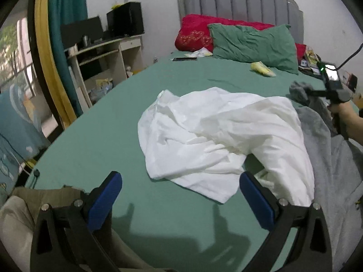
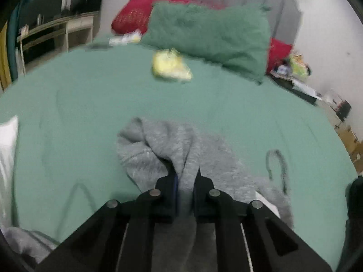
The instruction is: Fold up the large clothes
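Observation:
A crumpled white garment [image 1: 217,136] lies in the middle of the green bed sheet [image 1: 113,131]. My left gripper [image 1: 180,181] is open and empty, low over the sheet, with the white garment's near edge between its blue pads [image 1: 104,201]. A grey fleece garment [image 1: 335,158] lies to the right, partly under the white one. My right gripper [image 2: 186,174] is shut on a fold of the grey garment [image 2: 158,142] and holds it lifted above the sheet. The right gripper also shows in the left wrist view [image 1: 304,93], gripping grey cloth.
A green pillow [image 1: 254,45] and a red pillow [image 1: 195,34] lie at the grey headboard. A yellow packet [image 1: 263,69] and a phone [image 1: 185,59] lie on the sheet. A desk [image 1: 102,52] stands at the left. Olive cloth [image 1: 45,195] lies near left.

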`<state>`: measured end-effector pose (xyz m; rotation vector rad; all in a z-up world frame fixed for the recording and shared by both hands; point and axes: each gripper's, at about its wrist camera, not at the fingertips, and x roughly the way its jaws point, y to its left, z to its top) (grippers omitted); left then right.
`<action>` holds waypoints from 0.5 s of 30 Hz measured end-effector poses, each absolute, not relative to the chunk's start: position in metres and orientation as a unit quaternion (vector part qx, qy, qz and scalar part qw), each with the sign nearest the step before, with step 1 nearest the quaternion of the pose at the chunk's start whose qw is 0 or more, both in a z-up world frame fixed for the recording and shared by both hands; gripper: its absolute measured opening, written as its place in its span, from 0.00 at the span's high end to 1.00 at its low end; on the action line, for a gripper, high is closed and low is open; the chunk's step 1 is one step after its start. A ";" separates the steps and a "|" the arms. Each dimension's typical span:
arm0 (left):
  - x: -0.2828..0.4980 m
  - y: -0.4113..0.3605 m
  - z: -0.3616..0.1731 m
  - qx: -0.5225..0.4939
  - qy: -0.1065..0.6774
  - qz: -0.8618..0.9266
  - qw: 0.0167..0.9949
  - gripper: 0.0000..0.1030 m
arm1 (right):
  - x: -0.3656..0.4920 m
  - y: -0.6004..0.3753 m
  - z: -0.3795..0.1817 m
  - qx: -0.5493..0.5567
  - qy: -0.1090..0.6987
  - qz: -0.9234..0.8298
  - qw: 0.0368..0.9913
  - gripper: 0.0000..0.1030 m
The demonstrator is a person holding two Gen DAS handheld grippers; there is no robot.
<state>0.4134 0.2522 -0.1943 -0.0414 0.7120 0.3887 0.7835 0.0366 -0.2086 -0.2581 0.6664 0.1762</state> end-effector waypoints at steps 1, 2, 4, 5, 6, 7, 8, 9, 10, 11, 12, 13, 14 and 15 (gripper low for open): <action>0.412 0.248 -0.192 -0.018 0.344 0.183 0.921 0.00 | 0.772 0.029 -0.199 -0.124 0.316 0.084 0.937 0.92; 0.411 0.245 -0.190 -0.019 0.343 0.179 0.922 0.00 | 0.760 0.022 -0.190 -0.122 0.309 0.081 0.940 0.92; 0.408 0.236 -0.186 -0.023 0.339 0.168 0.925 0.00 | 0.720 -0.006 -0.168 -0.104 0.303 0.069 0.945 0.92; 0.406 0.232 -0.183 -0.026 0.337 0.162 0.927 0.00 | 0.698 -0.019 -0.159 -0.097 0.304 0.064 0.945 0.92; 0.405 0.227 -0.180 -0.027 0.335 0.156 0.929 0.00 | 0.673 -0.033 -0.153 -0.089 0.310 0.064 0.944 0.92; 0.403 0.221 -0.177 -0.029 0.334 0.147 0.931 0.00 | 0.638 -0.050 -0.146 -0.078 0.317 0.059 0.943 0.92; 0.401 0.217 -0.174 -0.030 0.332 0.139 0.932 0.00 | 0.614 -0.059 -0.147 -0.071 0.328 0.058 0.940 0.92; 0.399 0.212 -0.171 -0.030 0.332 0.130 0.934 0.00 | 0.574 -0.071 -0.154 -0.061 0.355 0.066 0.930 0.92; 0.398 0.207 -0.168 -0.030 0.332 0.124 0.935 0.00 | 0.554 -0.077 -0.160 -0.054 0.373 0.071 0.924 0.91; 0.396 0.202 -0.166 -0.029 0.331 0.118 0.936 0.00 | 0.526 -0.083 -0.174 -0.040 0.411 0.090 0.906 0.89; 0.394 0.198 -0.163 -0.029 0.330 0.113 0.937 0.00 | 0.503 -0.083 -0.191 -0.029 0.455 0.118 0.882 0.85; 0.392 0.194 -0.162 -0.030 0.330 0.110 0.937 0.00 | 0.479 -0.083 -0.204 -0.027 0.486 0.133 0.863 0.71; 0.391 0.191 -0.161 -0.032 0.332 0.106 0.937 0.00 | 0.461 -0.081 -0.211 -0.030 0.499 0.144 0.854 0.62; 0.389 0.189 -0.161 -0.035 0.335 0.103 0.936 0.00 | 0.441 -0.076 -0.211 -0.050 0.502 0.166 0.847 0.42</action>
